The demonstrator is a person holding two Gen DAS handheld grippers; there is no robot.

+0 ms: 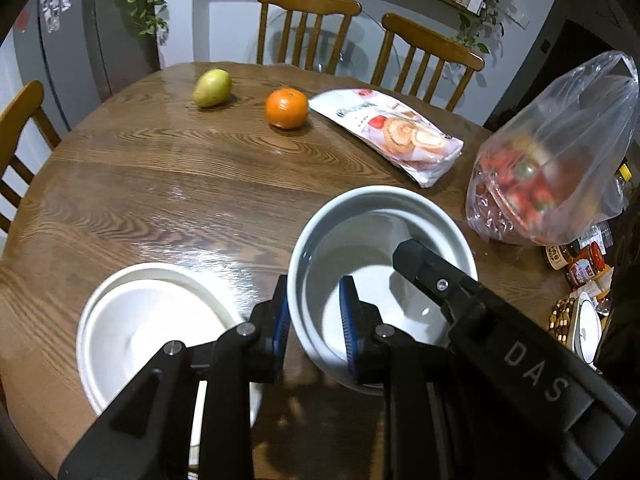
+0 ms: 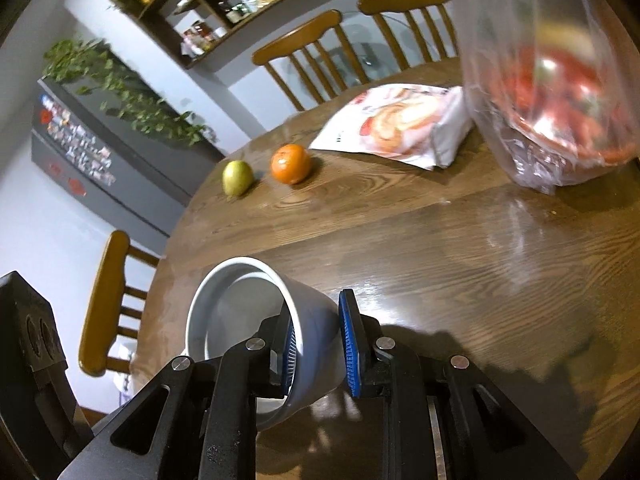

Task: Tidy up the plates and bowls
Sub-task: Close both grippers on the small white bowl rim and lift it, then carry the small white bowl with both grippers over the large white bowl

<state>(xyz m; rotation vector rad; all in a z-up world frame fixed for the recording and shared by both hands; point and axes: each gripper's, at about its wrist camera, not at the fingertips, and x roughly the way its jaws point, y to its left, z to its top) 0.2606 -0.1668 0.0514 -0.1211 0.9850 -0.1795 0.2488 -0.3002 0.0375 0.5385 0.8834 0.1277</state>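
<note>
1. Left wrist view: left tool (image 1: 314,320) pinches the white bowl (image 1: 380,216) rim, right tool (image 2: 318,344) clamps the opposite wall, above the tabletop (image 1: 160,184).
2. Plate (image 1: 120,320) sits at 9 o'clock.
3. Risk: uneven hands could tilt it, glazed rim slips out.

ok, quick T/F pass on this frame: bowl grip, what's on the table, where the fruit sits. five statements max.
1. Both grippers clamp the rim of the same white bowl. True: the left gripper pinches one wall and the right gripper the opposite wall.
2. The bowl holds soup. False: it is empty.
3. A second white dish sits on the table beside the held bowl. True.
4. The orange lies inside the clear plastic bag. False: it sits bare on the table, between the green fruit and the snack packet.
5. The chairs at the far side are metal. False: they are wooden.
</note>
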